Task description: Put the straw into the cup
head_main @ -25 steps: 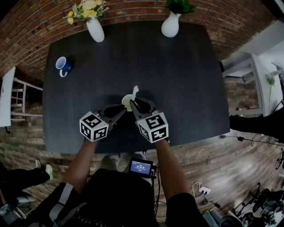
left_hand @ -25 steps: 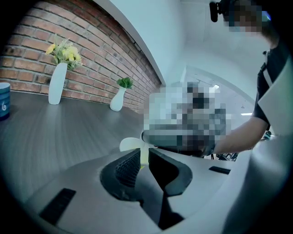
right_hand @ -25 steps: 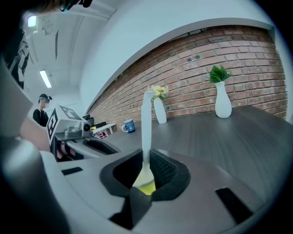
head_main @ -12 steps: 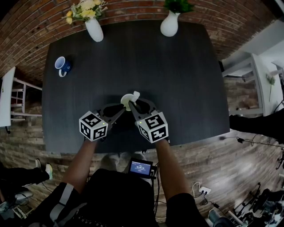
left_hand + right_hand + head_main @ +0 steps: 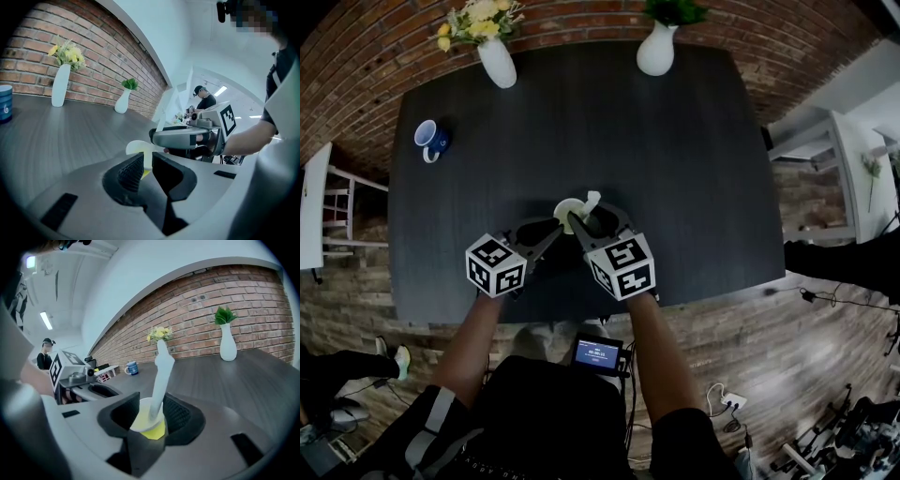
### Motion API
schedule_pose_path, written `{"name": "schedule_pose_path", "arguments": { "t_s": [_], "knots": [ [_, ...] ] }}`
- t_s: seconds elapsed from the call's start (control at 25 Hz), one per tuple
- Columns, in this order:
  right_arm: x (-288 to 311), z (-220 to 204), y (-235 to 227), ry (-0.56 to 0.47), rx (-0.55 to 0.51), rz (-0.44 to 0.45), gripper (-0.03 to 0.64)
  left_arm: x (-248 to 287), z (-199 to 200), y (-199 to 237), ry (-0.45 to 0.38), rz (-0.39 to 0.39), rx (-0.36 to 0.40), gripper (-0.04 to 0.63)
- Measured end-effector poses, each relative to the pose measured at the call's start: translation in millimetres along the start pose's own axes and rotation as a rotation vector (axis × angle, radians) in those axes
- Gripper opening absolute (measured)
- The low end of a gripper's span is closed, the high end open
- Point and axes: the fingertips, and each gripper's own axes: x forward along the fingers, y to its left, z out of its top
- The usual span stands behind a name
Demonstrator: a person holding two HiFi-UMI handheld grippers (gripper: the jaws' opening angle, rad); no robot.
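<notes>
A yellow cup (image 5: 568, 212) with a white rim stands on the dark table (image 5: 675, 169), just ahead of both grippers. A white straw (image 5: 592, 200) stands in it and leans to the right. In the right gripper view the straw (image 5: 161, 376) rises out of the cup (image 5: 146, 422) between the jaws. The jaws of my right gripper (image 5: 596, 219) are opening and press on neither straw nor cup. My left gripper (image 5: 553, 231) comes in from the left. In the left gripper view its jaws (image 5: 147, 163) are nearly together, pinching the cup's near rim (image 5: 137, 147).
A blue mug (image 5: 431, 140) sits at the table's far left. A white vase with yellow flowers (image 5: 498, 60) and a white vase with a green plant (image 5: 656, 52) stand at the far edge, against the brick wall. A person (image 5: 204, 97) stands far off.
The right gripper's jaws have spread apart and let go of the straw, which now leans a little further right in the cup. Neither hand has moved.
</notes>
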Motion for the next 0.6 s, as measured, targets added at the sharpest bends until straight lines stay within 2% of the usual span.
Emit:
{"name": "schedule_pose_path", "arguments": {
  "t_s": [0.08,0.16,0.6],
  "knots": [
    [-0.6,-0.6,-1.7,0.005,0.005,-0.01,0.129,0.0,-0.9,0.5,0.002,0.004,-0.002,0.038],
    [-1.1,-1.2,-2.9,0.011,0.011,-0.017,0.169,0.2,-2.0,1.1,0.008,0.006,-0.001,0.038],
    [-5.6,-8.8,-13.7,0.029,0.061,-0.021,0.181,3.2,0.0,-1.4,0.016,0.004,0.012,0.038]
  ]
}}
